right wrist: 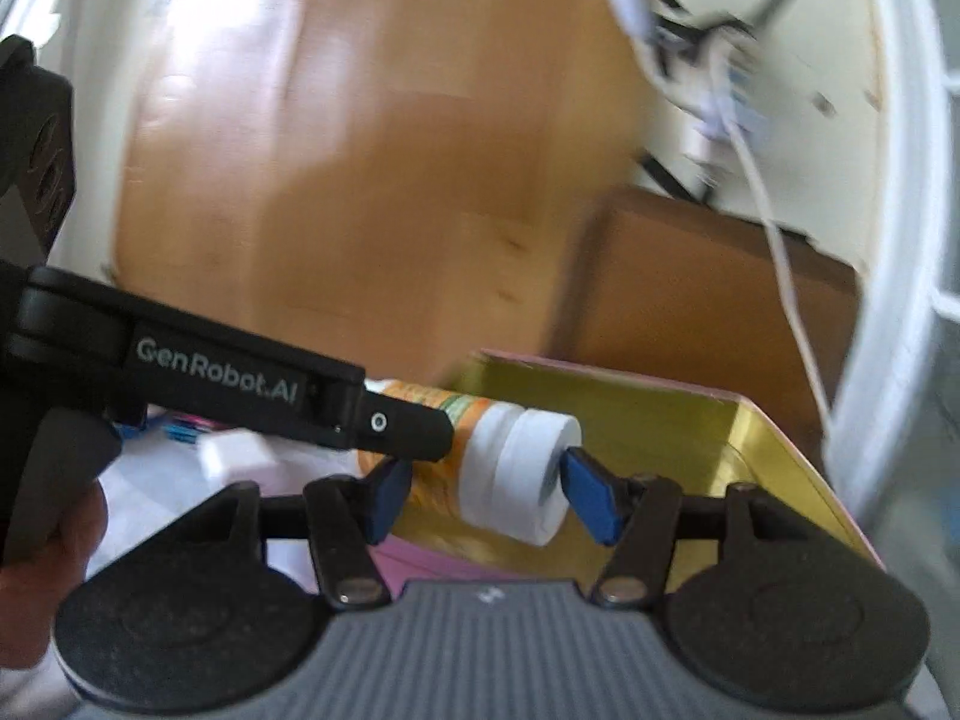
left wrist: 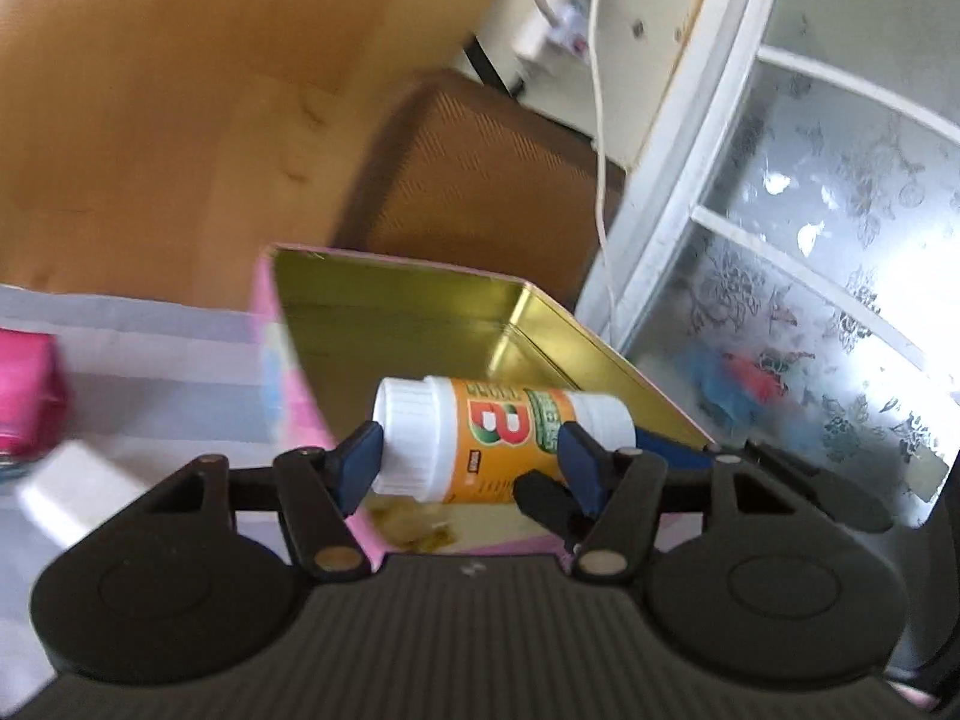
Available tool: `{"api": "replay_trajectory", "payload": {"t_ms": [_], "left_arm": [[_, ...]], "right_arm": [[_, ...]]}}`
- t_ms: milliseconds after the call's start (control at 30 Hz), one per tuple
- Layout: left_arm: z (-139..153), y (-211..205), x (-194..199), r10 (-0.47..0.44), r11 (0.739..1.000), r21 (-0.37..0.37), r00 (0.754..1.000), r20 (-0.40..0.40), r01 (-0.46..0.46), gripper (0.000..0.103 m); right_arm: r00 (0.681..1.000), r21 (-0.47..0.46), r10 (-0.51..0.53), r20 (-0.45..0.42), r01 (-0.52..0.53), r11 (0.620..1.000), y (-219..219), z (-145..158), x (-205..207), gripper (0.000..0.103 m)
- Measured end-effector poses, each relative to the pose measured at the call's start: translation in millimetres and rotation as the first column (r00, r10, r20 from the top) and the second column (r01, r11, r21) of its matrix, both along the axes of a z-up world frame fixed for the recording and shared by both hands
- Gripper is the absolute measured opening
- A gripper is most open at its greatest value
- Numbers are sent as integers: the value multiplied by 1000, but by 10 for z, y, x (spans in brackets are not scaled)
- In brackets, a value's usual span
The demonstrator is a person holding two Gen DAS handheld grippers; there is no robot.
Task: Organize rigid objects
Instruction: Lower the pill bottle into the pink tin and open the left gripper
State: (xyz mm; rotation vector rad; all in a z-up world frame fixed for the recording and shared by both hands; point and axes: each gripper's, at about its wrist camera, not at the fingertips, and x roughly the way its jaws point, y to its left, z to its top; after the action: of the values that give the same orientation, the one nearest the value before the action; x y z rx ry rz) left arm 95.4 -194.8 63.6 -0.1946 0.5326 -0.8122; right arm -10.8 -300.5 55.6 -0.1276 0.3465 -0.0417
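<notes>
Bottle (left wrist: pixel 498 438) held sideways above open tin (left wrist: pixel 384 312), clamped end to end by left gripper (left wrist: pixel 474 456); right gripper (right wrist: pixel 486 492) also grasping it. Not yet deposited; pink pack (left wrist: pixel 27 396) at 9 o'clock remaining.

1. The bottle (left wrist: pixel 501 441) lies sideways above the open tin (left wrist: pixel 384 306), between the left tongs (left wrist: pixel 471 459).
2. The right tongs (right wrist: pixel 486 495) flank its cap end.
3. A cardboard box (left wrist: pixel 480 180) stands behind the tin.
</notes>
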Motion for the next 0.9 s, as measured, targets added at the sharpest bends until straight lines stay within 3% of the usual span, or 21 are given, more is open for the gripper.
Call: {"api": "replay_trajectory", "payload": {"t_ms": [167,267,333,500,667,800,900], "left_arm": [[-52,-347,62,-12,1000,24,1000,-18,13,66],[-21,-291,7,7,1000,15,1000,-17,-7,67],[24,-244,-32,16,1000,16,1000,0,-16,67],[63,60,-254,58,996,69,996,75,-63,68],[-94,818,-516,163,977,111,974,156,-181,72],[-306,1671,-569,360,924,94,925,119,-371,72],[-477,2299,-539,530,837,99,843,91,-538,72]], "right_arm": [[994,56,-103,-31,105,993,-351,-159,101,57],[981,37,-191,-19,191,981,-465,-239,143,57],[979,71,-205,-6,205,976,-515,-240,85,57],[975,143,-208,80,195,970,-486,-191,-147,57],[979,191,-116,168,84,978,-229,-41,-208,57],[990,210,51,132,-78,975,177,-17,-27,49],[979,226,198,44,-203,953,587,-85,244,38]]}}
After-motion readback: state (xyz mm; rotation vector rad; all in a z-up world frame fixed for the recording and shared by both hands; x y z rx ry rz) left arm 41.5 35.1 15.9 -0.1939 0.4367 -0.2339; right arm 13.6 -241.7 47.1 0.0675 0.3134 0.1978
